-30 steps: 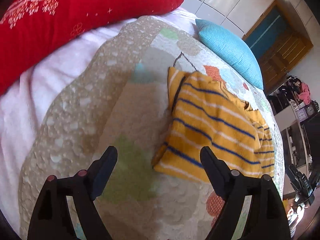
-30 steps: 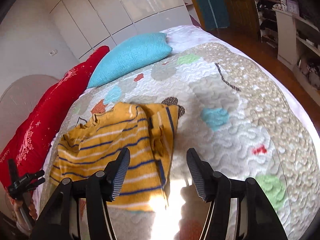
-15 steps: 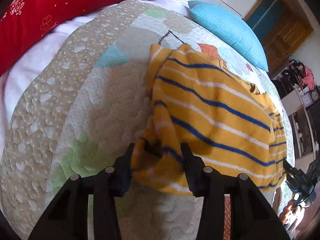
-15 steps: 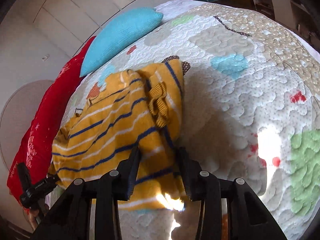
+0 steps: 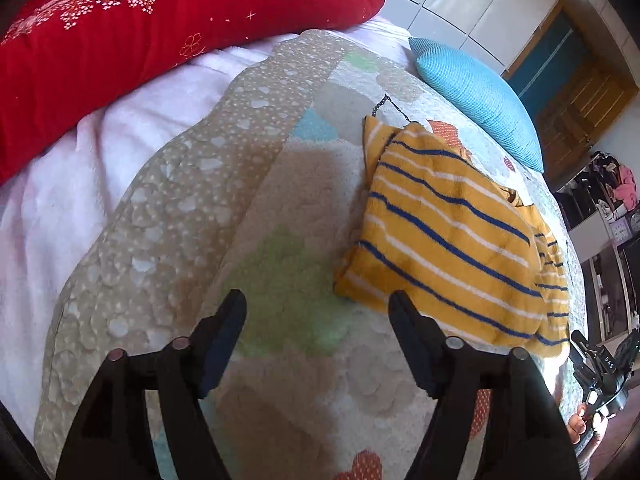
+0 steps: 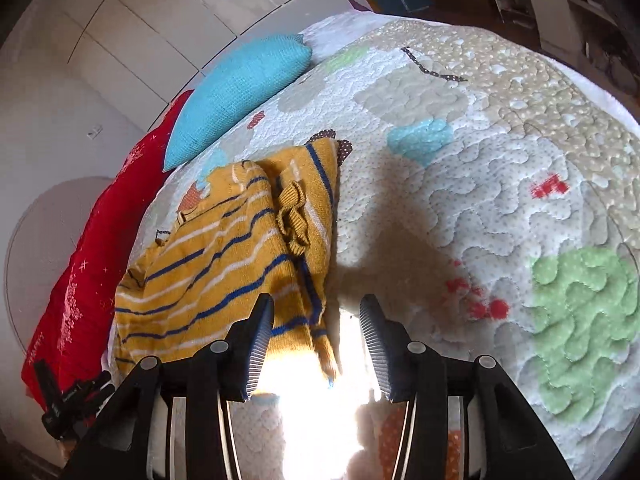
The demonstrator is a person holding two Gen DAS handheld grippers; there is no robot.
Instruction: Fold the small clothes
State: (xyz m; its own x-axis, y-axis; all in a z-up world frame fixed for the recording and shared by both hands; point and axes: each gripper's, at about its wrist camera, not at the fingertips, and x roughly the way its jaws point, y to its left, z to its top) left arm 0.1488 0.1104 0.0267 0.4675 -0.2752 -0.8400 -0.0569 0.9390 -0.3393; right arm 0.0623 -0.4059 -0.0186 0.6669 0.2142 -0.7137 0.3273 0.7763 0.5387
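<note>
A small yellow sweater [image 5: 448,236] with blue and white stripes lies folded on the patterned quilt [image 5: 248,216]. My left gripper [image 5: 318,304] hovers over the quilt just short of the sweater's near corner. Its jaws are opening, with only bare quilt between them. In the right wrist view the sweater [image 6: 224,248] has a ribbed cuff [image 6: 294,220] lying on top. My right gripper [image 6: 316,312] is at the sweater's near hem. Its jaws are opening and a strip of hem hangs loose between them, with neither pad touching it.
A red embroidered pillow [image 5: 140,40] and a blue knitted cushion [image 5: 480,96] lie at the head of the bed, on a white blanket [image 5: 80,184]. Shelves with clutter [image 5: 608,208] stand beyond the bed. A bright sun patch [image 6: 312,400] glares near the right gripper.
Half a second ago both grippers pinched the sweater's near edge. Both have since opened and let go, and the left one has drawn back off the sweater.
</note>
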